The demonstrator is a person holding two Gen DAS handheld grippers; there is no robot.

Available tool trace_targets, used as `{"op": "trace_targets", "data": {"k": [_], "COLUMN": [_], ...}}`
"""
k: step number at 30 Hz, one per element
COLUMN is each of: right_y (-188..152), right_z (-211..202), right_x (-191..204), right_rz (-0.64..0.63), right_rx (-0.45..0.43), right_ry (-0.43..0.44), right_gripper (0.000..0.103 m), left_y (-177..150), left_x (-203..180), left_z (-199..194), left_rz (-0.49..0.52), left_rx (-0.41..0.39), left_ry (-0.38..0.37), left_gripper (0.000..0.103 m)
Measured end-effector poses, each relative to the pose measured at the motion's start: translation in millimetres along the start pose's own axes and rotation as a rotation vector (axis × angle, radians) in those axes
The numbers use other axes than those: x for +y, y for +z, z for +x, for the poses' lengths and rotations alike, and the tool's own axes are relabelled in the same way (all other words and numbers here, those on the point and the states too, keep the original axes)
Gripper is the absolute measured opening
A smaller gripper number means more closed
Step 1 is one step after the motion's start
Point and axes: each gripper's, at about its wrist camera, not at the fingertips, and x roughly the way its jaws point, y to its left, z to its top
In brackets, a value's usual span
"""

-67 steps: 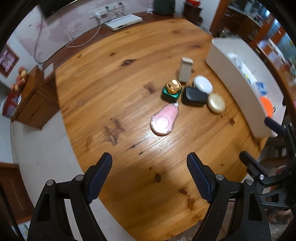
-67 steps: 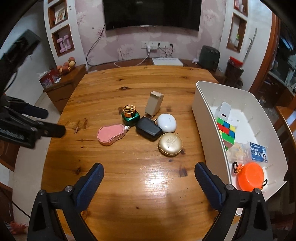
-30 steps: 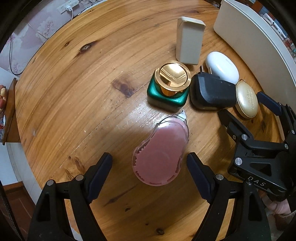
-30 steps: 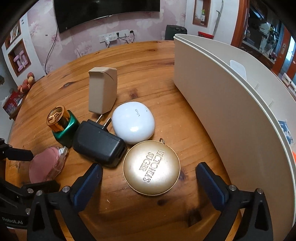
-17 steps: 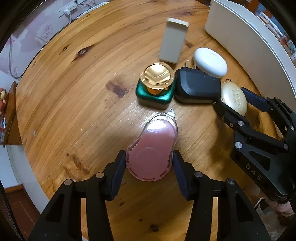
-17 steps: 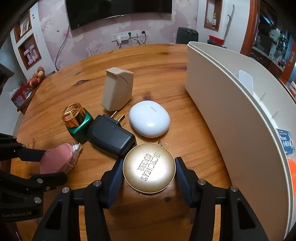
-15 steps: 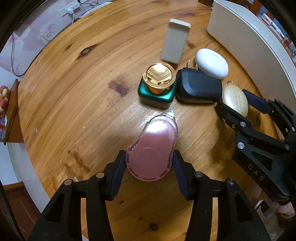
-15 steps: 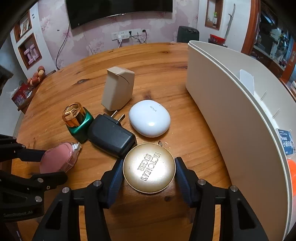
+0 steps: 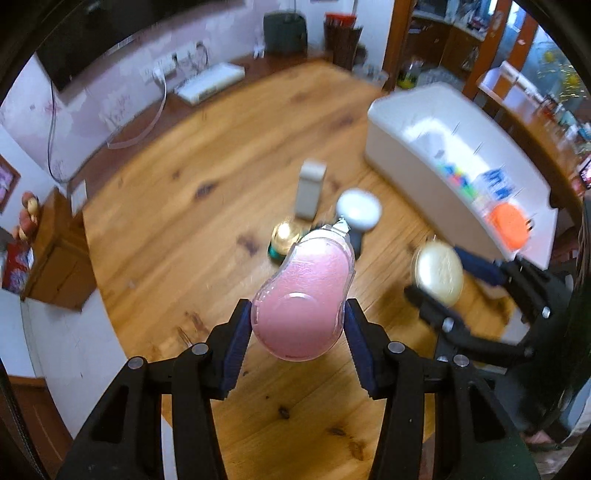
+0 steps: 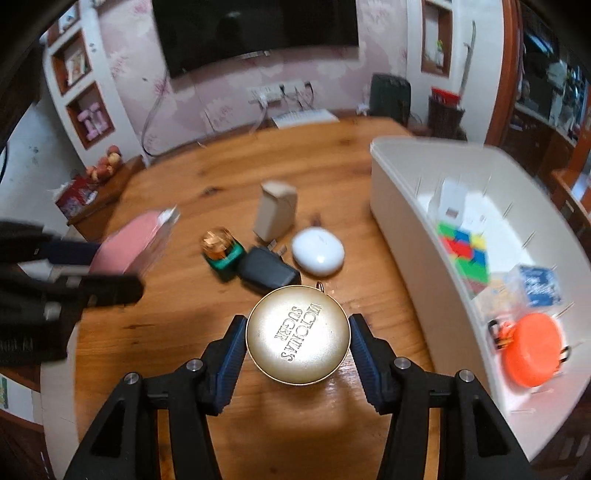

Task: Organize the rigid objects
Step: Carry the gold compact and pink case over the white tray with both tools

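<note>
My left gripper is shut on a pink pear-shaped case and holds it well above the round wooden table. My right gripper is shut on a round gold tin marked with letters, also held above the table. The tin also shows in the left wrist view, and the pink case shows in the right wrist view. On the table stay a beige box, a green jar with a gold lid, a black plug adapter and a white oval case.
A long white bin stands on the table's right side, holding a colour cube, a blue card, an orange round case and white items. A TV hangs on the far wall beyond the table.
Both grippers have closed on their objects and lifted them off the table: the left with the pink case, the right with the gold tin. Both cameras now sit much higher.
</note>
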Motion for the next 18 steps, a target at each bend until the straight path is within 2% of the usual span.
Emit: {"op": "trace_targets", "data": {"k": [4, 11, 15, 18], "right_y": [5, 17, 19, 21], "right_z": [-38, -104, -124, -126], "right_x": [-3, -32, -56, -77], "right_rz": [-0.002, 0.041, 0.085, 0.103], "right_rx": [-0.063, -0.174, -0.209, -0.203], "right_ry": [-0.012, -0.121, -0.168, -0.191], "right_gripper": [0.055, 0.055, 0.055, 0.055], "left_y": [17, 40, 50, 63], "left_x": [-16, -47, -65, -82], "left_z": [-36, -77, -93, -99], "left_rz": [0.033, 0.099, 0.134, 0.151], "left_rx": [-0.078, -0.190, -0.227, -0.241], "left_ry": [-0.023, -0.082, -0.099, -0.105], "left_gripper": [0.054, 0.054, 0.054, 0.054]}}
